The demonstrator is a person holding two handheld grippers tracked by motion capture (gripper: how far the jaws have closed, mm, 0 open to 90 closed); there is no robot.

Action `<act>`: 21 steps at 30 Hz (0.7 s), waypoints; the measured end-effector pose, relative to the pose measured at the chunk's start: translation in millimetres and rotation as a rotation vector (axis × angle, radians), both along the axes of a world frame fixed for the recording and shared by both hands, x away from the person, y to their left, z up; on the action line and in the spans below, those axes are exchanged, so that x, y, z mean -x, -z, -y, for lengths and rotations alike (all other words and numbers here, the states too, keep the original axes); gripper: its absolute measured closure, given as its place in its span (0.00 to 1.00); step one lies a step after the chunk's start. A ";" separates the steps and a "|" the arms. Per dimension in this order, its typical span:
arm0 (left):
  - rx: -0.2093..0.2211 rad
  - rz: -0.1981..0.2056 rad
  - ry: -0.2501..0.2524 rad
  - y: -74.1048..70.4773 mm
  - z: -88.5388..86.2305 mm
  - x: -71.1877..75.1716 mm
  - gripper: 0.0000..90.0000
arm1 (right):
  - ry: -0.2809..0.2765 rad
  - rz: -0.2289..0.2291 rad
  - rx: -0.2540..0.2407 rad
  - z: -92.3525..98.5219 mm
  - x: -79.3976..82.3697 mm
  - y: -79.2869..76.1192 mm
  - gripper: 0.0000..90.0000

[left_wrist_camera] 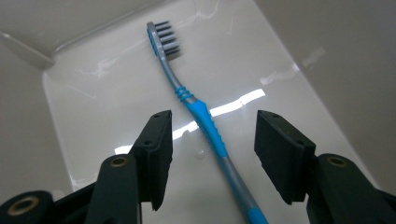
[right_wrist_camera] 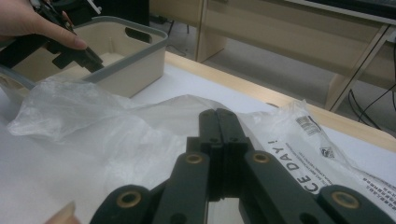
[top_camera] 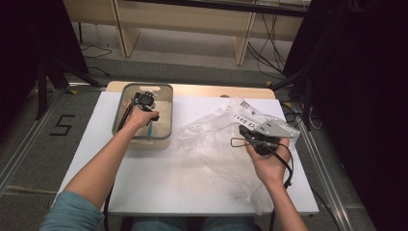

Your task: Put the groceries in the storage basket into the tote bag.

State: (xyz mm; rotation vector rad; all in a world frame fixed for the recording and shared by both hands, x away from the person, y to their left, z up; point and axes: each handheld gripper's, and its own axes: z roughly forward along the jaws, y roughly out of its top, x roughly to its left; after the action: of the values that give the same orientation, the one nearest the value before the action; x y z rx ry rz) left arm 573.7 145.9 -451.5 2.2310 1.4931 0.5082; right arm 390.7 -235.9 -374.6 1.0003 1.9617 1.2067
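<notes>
A blue and grey toothbrush (left_wrist_camera: 205, 121) lies on the floor of a beige bin (left_wrist_camera: 70, 60), bristles at the far end. My left gripper (left_wrist_camera: 215, 122) reaches down into the bin (top_camera: 166, 89) with its jaws open on either side of the handle, pads clear of it. In the high view the toothbrush (top_camera: 150, 129) shows near the bin's front wall, just below the left gripper (top_camera: 150, 120). My right gripper (right_wrist_camera: 218, 114) is shut, its tips at a clear plastic bag (right_wrist_camera: 116, 130); whether film is pinched I cannot tell. The right gripper (top_camera: 244, 131) hovers over the bag (top_camera: 211, 134).
The white table (top_camera: 159, 187) carries the bin at its back left and the crumpled bag (right_wrist_camera: 299, 163), printed with black letters, across the middle and right. In the right gripper view the bin (right_wrist_camera: 140, 44) stands beyond the bag. Wooden furniture and cables lie behind the table.
</notes>
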 end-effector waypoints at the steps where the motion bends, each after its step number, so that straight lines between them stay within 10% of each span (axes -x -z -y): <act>1: -0.005 -0.003 0.002 0.9 0.1 -0.2 0.52 | 0.000 0.000 0.001 0.0 0.0 0.0 1.00; 21: -0.018 -0.068 0.018 9.3 -5.8 -3.0 0.64 | 0.000 -0.003 0.005 -0.6 -0.6 1.4 1.00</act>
State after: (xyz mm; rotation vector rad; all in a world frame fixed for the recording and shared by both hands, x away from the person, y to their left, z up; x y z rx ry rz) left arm 576.7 151.7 -460.9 2.2945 1.5065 0.4452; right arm 391.2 -235.4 -376.0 0.9994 1.9660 1.2009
